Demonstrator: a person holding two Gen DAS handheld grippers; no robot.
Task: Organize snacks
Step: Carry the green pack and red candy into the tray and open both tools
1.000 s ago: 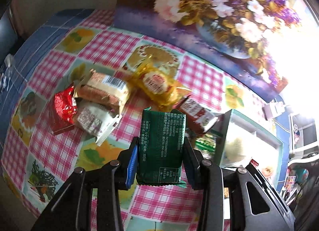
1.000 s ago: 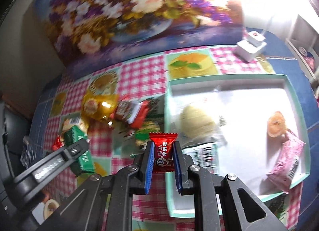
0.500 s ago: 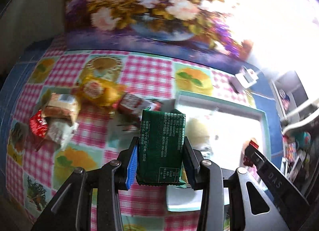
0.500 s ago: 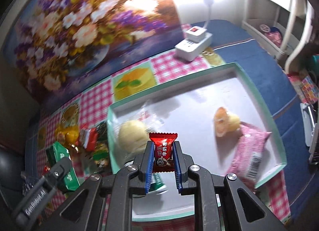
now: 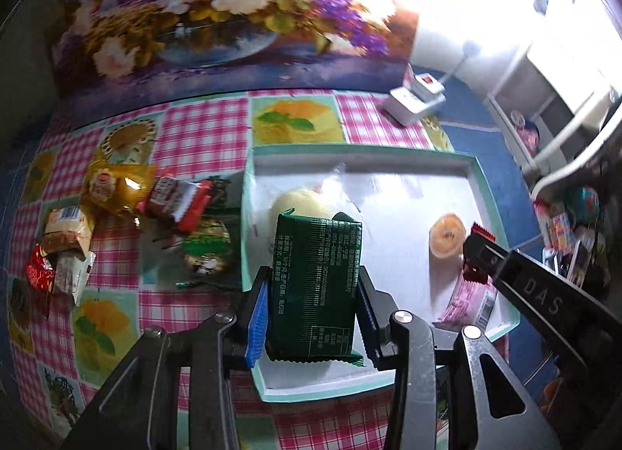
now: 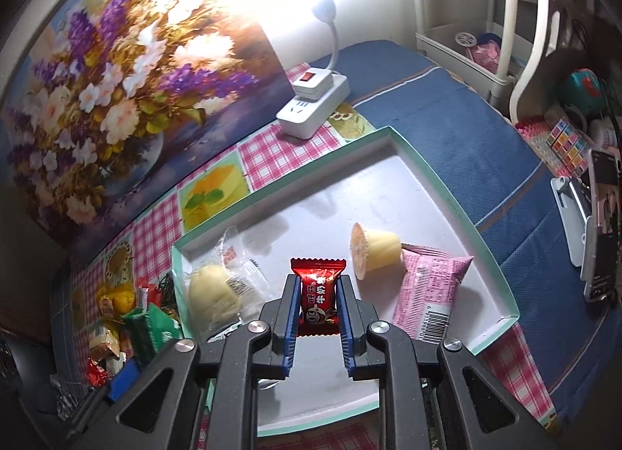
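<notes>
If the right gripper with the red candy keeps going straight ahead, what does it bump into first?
Probably the bare white floor of the tray. The right gripper, shut on the red candy, points down into it, between the bun and the jelly cup. Depth is hard to judge.

Glossy foil red candy wrapper [image 6: 318,296] (crinkled).

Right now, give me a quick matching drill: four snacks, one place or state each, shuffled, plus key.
Things:
1. green packet
2. red candy
3. pink packet
4. yellow packet

Places:
A. lying in the tray, against the jelly cup
B. on the checked cloth, outside the tray
C. clamped in the left gripper
D. clamped in the right gripper

Pairs: 1-C, 2-D, 3-A, 4-B
</notes>
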